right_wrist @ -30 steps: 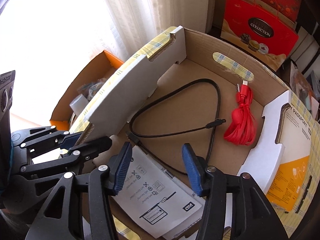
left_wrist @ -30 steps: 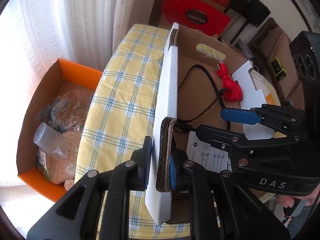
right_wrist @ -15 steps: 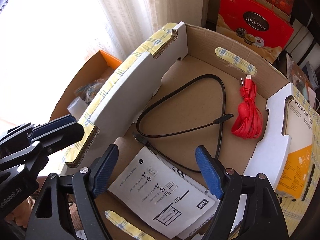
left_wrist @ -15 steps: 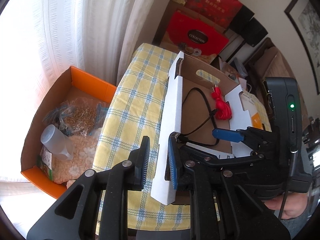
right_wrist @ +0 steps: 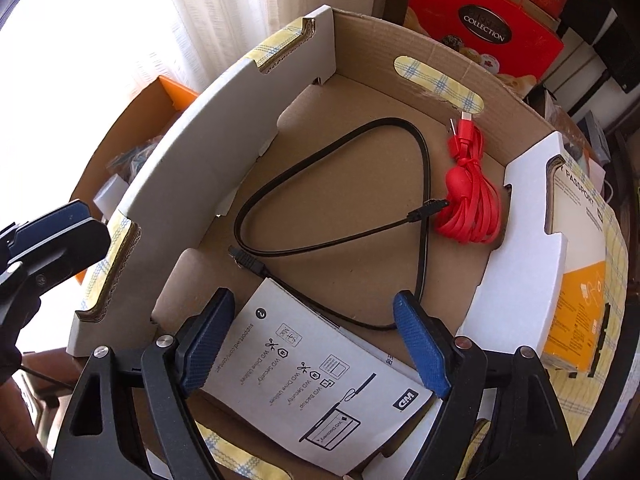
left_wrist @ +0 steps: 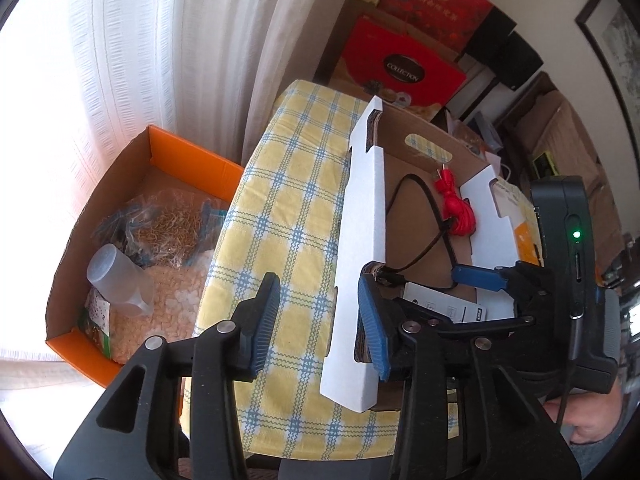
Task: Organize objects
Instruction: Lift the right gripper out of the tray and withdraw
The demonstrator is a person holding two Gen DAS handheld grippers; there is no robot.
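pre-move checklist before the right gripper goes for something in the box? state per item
1. Left gripper off the box wall: not ok. Its jaws are opening and the wall is between them, the inner pad close against it.
2. Right gripper open and empty: ok, hovering over the leaflet.
3. Black cable reachable: ok, lying loose on the box floor, one stretch passing by the right gripper's blue pad.
4. Red cable bundled: ok, resting against the far wall; the black plug touches it.
5. Cable over leaflet: cannot tell whether it pins the paper.
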